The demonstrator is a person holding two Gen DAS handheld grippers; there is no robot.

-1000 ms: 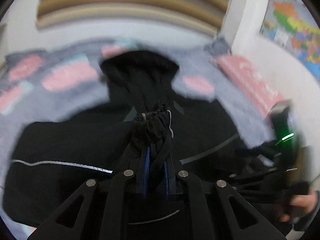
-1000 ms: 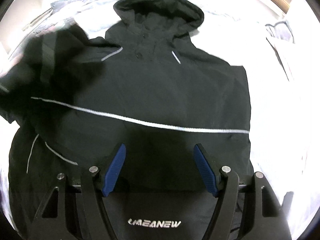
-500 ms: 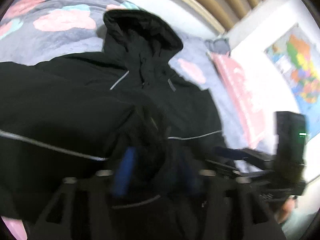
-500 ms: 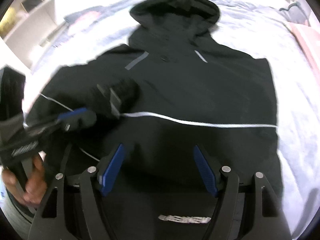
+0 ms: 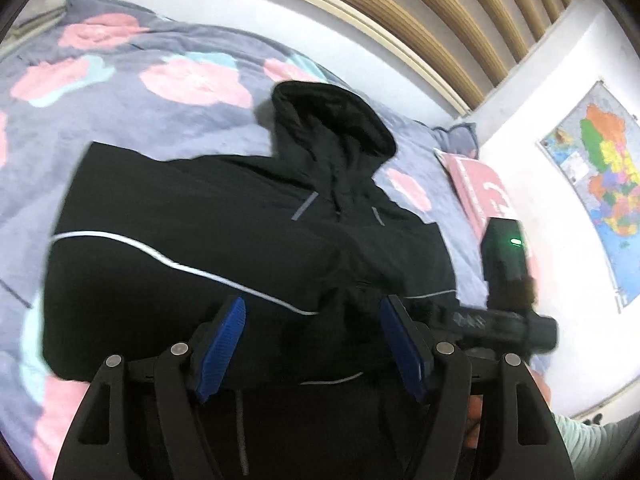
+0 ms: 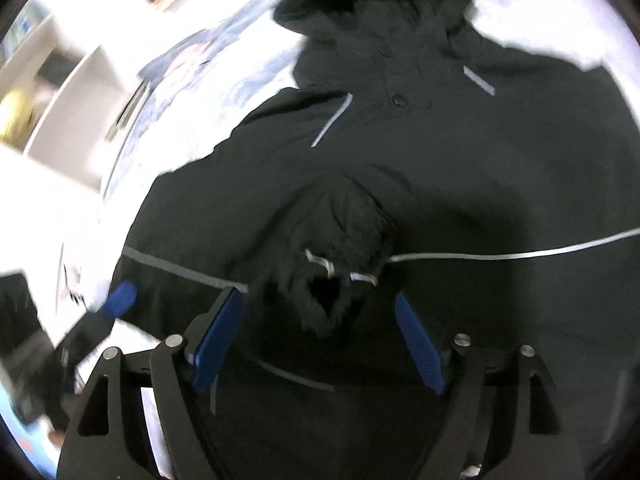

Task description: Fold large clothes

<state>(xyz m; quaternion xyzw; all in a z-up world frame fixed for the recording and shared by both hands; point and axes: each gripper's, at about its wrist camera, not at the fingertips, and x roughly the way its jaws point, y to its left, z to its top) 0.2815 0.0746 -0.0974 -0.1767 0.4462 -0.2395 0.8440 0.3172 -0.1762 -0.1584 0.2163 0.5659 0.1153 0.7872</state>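
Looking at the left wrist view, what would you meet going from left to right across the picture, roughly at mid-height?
Floral bedspread → black hooded jacket → pink pillow → the right claw's black housing with its green light → white wall → wall map.

Bed [image 5: 132,120]: grey-blue cover with pink and teal blotches. On it: black hooded jacket [image 5: 224,216], spread flat, hood toward the headboard, one sleeve folded across its front; pink pillow [image 5: 480,192] just right of the jacket.
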